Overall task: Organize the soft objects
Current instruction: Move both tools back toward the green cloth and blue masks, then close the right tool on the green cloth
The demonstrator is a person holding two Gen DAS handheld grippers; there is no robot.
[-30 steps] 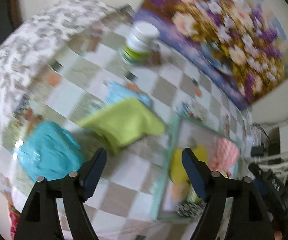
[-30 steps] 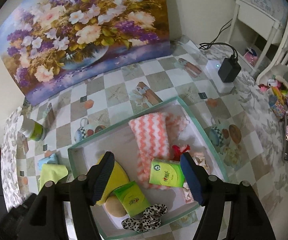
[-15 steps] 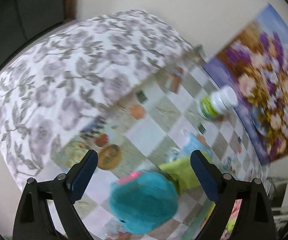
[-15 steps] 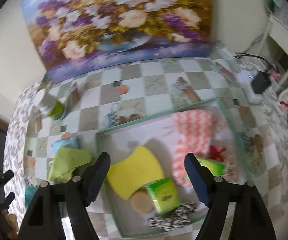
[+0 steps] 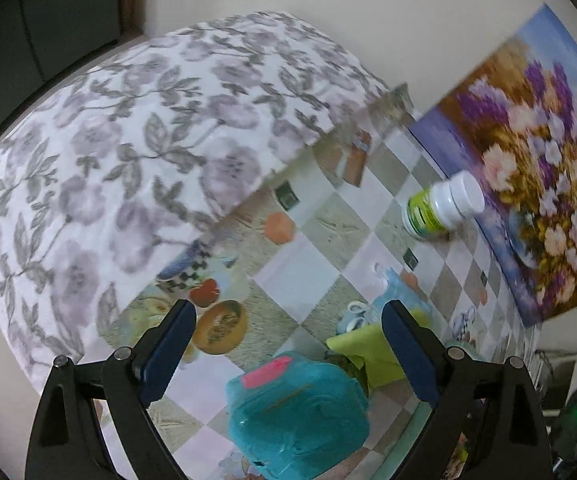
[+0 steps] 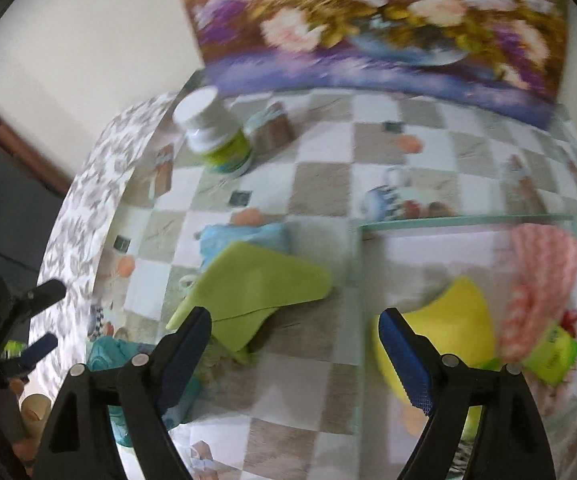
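Note:
A teal tissue pack [image 5: 296, 412] lies on the checkered tablecloth just ahead of my open, empty left gripper [image 5: 288, 344]. A green cloth [image 5: 372, 350] lies beside it over a light blue cloth [image 5: 398, 298]. In the right wrist view the green cloth [image 6: 256, 288] lies ahead of my open, empty right gripper [image 6: 296, 344], with the blue cloth [image 6: 244, 236] behind it and the teal pack [image 6: 112, 354] at lower left. The pale green tray [image 6: 464, 221] at right holds a yellow sponge [image 6: 448, 328], a pink striped cloth [image 6: 544, 276] and a green tissue pack [image 6: 556, 356].
A white bottle with a green label [image 5: 440, 210] [image 6: 216, 136] stands near a flower painting [image 5: 536, 160] [image 6: 376, 16] leaning on the wall. The tablecloth's floral edge [image 5: 108, 160] hangs over the table's left side. The left gripper shows at the right wrist view's left edge [image 6: 28, 320].
The left gripper has swung left and come up to the teal pack. The right gripper has moved left from over the tray toward the green cloth.

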